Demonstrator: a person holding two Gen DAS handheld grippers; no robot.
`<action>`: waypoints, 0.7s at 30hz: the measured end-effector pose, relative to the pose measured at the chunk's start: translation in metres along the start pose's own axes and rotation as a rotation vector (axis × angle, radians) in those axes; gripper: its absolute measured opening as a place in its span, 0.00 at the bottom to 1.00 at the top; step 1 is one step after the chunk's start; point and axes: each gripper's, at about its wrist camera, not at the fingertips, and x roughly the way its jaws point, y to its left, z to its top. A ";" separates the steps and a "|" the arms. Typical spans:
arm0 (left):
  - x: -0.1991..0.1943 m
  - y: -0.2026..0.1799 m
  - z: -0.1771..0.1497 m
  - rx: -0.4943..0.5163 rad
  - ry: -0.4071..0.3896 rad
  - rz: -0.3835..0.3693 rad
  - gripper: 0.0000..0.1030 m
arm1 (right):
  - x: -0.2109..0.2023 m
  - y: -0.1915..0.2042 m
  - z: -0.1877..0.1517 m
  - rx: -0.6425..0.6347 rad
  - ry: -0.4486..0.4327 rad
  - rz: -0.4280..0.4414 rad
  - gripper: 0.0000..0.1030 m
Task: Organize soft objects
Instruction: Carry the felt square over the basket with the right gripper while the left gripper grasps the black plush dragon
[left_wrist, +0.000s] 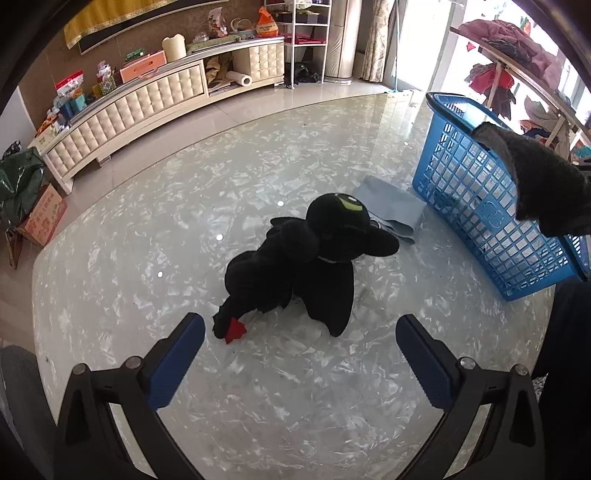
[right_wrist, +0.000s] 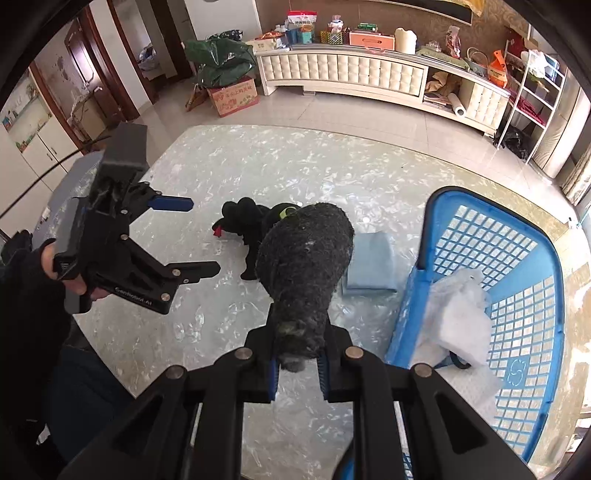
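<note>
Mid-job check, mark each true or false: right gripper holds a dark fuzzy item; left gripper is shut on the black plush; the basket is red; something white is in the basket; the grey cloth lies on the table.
1. The right gripper is shut on the dark fuzzy item. True.
2. The left gripper grips the black plush toy. False: it is open, and the plush lies on the table.
3. The basket is red. False: blue.
4. A white soft item lies in the basket. True.
5. The grey-blue cloth lies on the table. True.
</note>
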 end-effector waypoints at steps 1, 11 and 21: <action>0.000 -0.001 0.003 0.018 -0.006 -0.003 1.00 | -0.001 -0.002 -0.001 0.007 -0.004 0.003 0.15; 0.014 0.006 0.035 0.228 -0.090 -0.100 1.00 | -0.027 -0.049 -0.011 0.095 -0.049 -0.026 0.15; 0.067 0.006 0.055 0.399 0.044 -0.139 1.00 | -0.039 -0.082 -0.020 0.153 -0.039 -0.081 0.15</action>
